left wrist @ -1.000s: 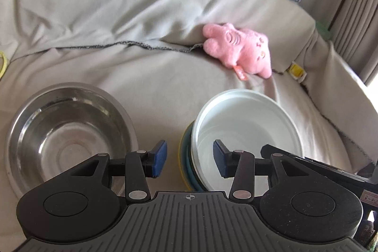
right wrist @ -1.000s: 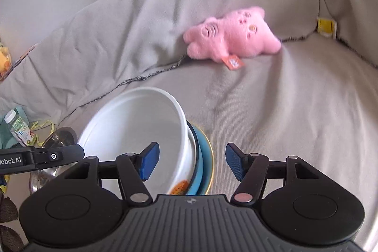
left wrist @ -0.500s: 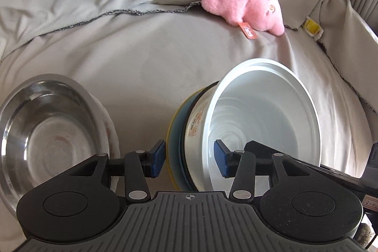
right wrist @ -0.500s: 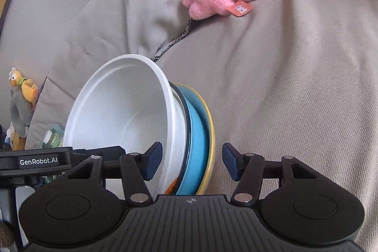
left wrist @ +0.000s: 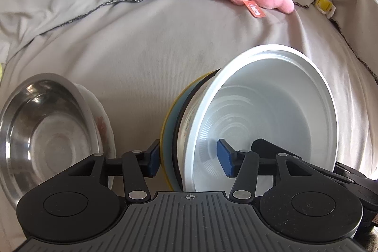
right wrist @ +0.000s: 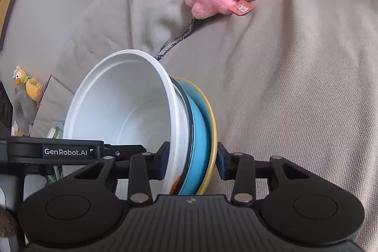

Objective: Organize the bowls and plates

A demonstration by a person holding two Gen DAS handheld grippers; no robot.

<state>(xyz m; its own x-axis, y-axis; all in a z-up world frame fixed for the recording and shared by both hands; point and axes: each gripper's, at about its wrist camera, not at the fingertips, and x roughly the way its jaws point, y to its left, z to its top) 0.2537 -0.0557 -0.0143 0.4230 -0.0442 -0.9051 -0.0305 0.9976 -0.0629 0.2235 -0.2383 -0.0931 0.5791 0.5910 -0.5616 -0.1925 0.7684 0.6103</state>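
Because the stack is tipped up on edge over soft cloth, the main danger is a slip: the white bowl [left wrist: 267, 110] sits loose inside the blue plate [right wrist: 200, 134] and the yellow-rimmed plate [right wrist: 211, 124], and nothing but the squeeze keeps them nested. The left gripper [left wrist: 190, 158] straddles the stack's near edge, one pad outside the plates and one inside the bowl, narrowed but not visibly pressing, so I cannot tell if it truly grips. The right gripper [right wrist: 192, 161] looks closed onto bowl and plates together from the other side. If either loosens or they pull unevenly, the bowl could slide out and roll toward the front edge of the sofa [left wrist: 153, 44]. The steel bowl [left wrist: 45, 126] rests on a white plate [left wrist: 104, 124] near the sofa's left edge, close enough to be knocked
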